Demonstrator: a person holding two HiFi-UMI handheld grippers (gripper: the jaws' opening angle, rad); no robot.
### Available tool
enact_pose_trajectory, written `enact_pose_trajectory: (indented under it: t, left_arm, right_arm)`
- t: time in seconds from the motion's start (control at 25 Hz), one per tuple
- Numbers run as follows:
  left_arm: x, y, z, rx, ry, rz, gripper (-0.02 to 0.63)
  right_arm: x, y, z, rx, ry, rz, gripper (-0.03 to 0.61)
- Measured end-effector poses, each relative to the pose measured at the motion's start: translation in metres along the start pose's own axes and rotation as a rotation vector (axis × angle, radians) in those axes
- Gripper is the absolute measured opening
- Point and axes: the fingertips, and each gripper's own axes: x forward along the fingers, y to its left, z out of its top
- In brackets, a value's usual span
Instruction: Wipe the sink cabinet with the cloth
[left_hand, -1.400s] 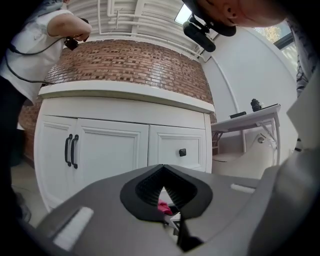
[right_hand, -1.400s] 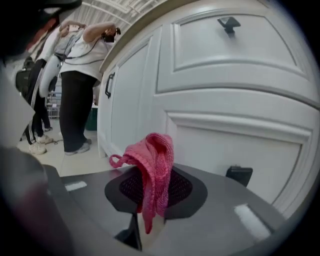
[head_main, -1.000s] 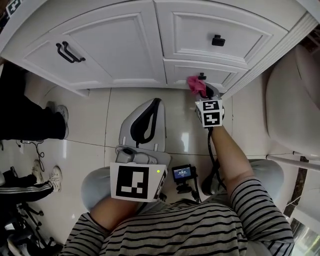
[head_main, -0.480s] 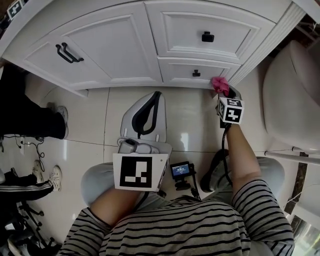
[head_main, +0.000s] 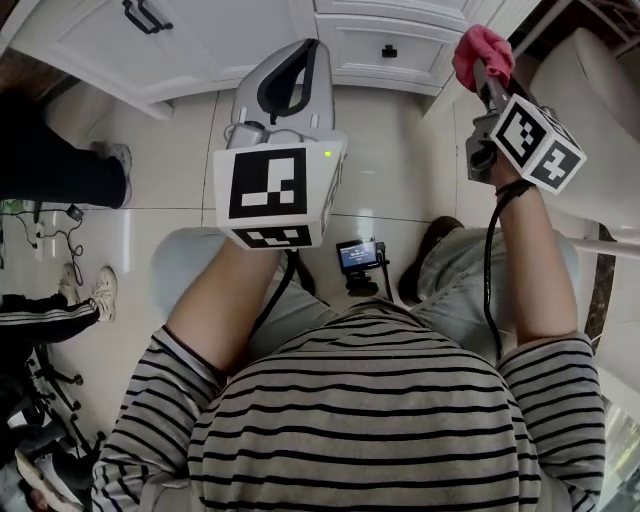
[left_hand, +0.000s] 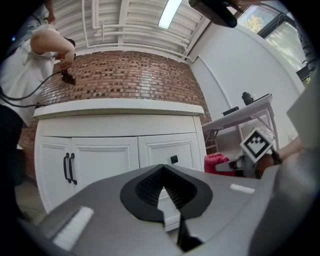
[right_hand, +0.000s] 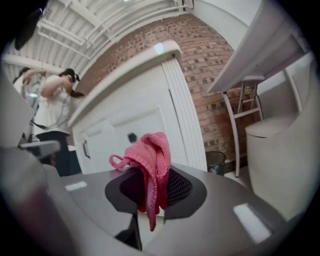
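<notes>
The white sink cabinet (head_main: 250, 25) runs along the top of the head view, with black handles (head_main: 147, 14) and a small drawer knob (head_main: 389, 50). My right gripper (head_main: 482, 68) is shut on a pink knitted cloth (head_main: 480, 45), held up in the air off the cabinet's right corner. In the right gripper view the cloth (right_hand: 152, 160) droops over the jaws of the right gripper (right_hand: 152, 172), and the cabinet (right_hand: 135, 115) stands behind it. My left gripper (head_main: 308, 50) is raised in front of the cabinet doors (left_hand: 100, 155). The left gripper (left_hand: 163, 169) is shut on nothing.
A small camera device (head_main: 358, 255) lies on the tiled floor between my knees. A person's dark trouser leg (head_main: 50, 165) and shoes stand at left. A white rounded fixture (head_main: 590, 90) is at right. A stool (right_hand: 245, 110) and a bin (right_hand: 216, 161) stand by the brick wall.
The right gripper slid the cloth rightward along the lower drawer, then lifted off the cabinet. Both grippers have risen toward the head camera, and the cabinet has slipped to the top of the view.
</notes>
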Motion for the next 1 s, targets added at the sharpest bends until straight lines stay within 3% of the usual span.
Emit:
enact_pose_trajectory:
  t: [0.12, 0.32, 0.48, 0.64, 0.84, 1.0]
  left_arm:
    - [-0.015, -0.009, 0.011, 0.014, -0.017, 0.003, 0.000]
    - [-0.041, -0.029, 0.014, 0.006, -0.017, -0.010, 0.002]
    - [-0.059, -0.038, -0.010, -0.093, 0.044, -0.031, 0.000]
    - [-0.059, -0.039, -0.019, -0.071, 0.045, -0.047, 0.000]
    - [-0.056, -0.026, -0.042, -0.135, 0.106, -0.034, 0.000]
    - [-0.048, -0.025, -0.046, -0.120, 0.107, -0.043, 0.000]
  right_arm:
    - [-0.066, 0.051, 0.025, 0.014, -0.097, 0.130, 0.079]
    - [-0.117, 0.075, 0.005, 0.019, -0.144, 0.174, 0.079]
    - [-0.113, 0.087, -0.006, -0.029, -0.132, 0.181, 0.078]
    - [-0.101, 0.098, -0.018, -0.062, -0.117, 0.199, 0.078]
    - [-0.094, 0.100, -0.026, -0.074, -0.093, 0.200, 0.077]
    - [-0.086, 0.097, -0.025, -0.079, -0.099, 0.191, 0.077]
